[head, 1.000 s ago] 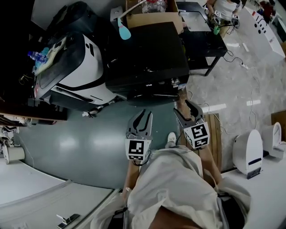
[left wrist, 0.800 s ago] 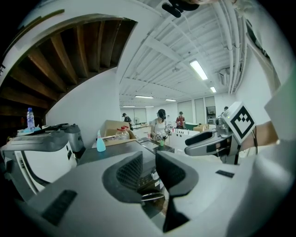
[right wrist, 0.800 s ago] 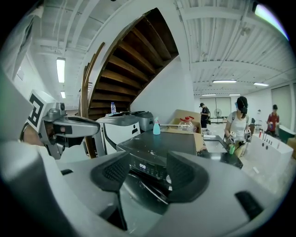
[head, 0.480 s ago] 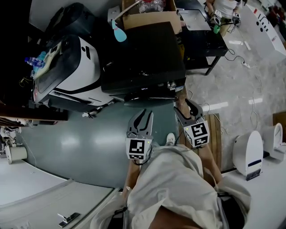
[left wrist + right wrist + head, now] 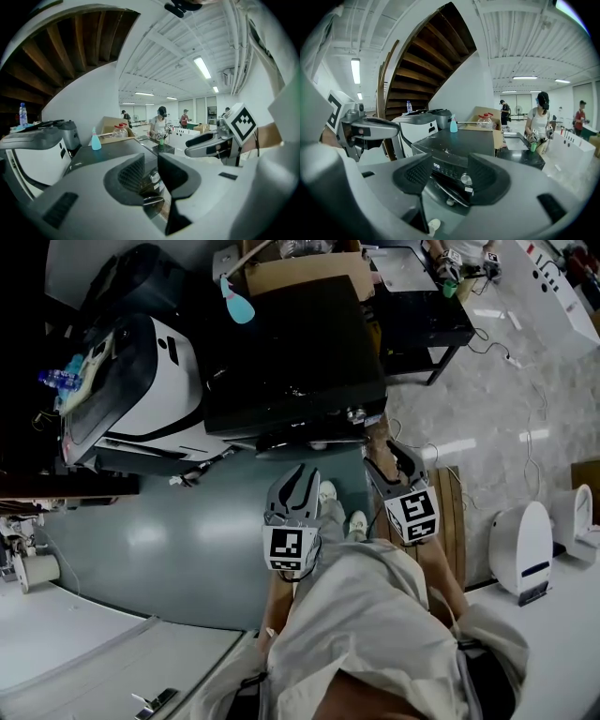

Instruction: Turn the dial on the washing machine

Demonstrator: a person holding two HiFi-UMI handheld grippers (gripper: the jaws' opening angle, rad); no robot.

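Note:
The black washing machine (image 5: pixel 300 362) stands ahead of me on the floor, its control panel facing me. Its silver dial (image 5: pixel 356 414) sits at the right end of the panel and also shows as the dial (image 5: pixel 465 178) between my right jaws and the dial (image 5: pixel 154 177) between my left jaws. My left gripper (image 5: pixel 293 486) hangs open and empty, short of the machine's front. My right gripper (image 5: pixel 389 460) is open too, empty, just below the dial and apart from it.
A white appliance (image 5: pixel 141 381) stands left of the washer. A blue spray bottle (image 5: pixel 237 307) and a cardboard box (image 5: pixel 300 268) sit behind it, a black table (image 5: pixel 422 306) to its right. A wooden pallet (image 5: pixel 450 512) lies at the right, near white devices (image 5: pixel 520 549).
The washer has slid slightly left in the head view. A second shoe has come forward beside the left gripper. Both grippers stay open in about the same place.

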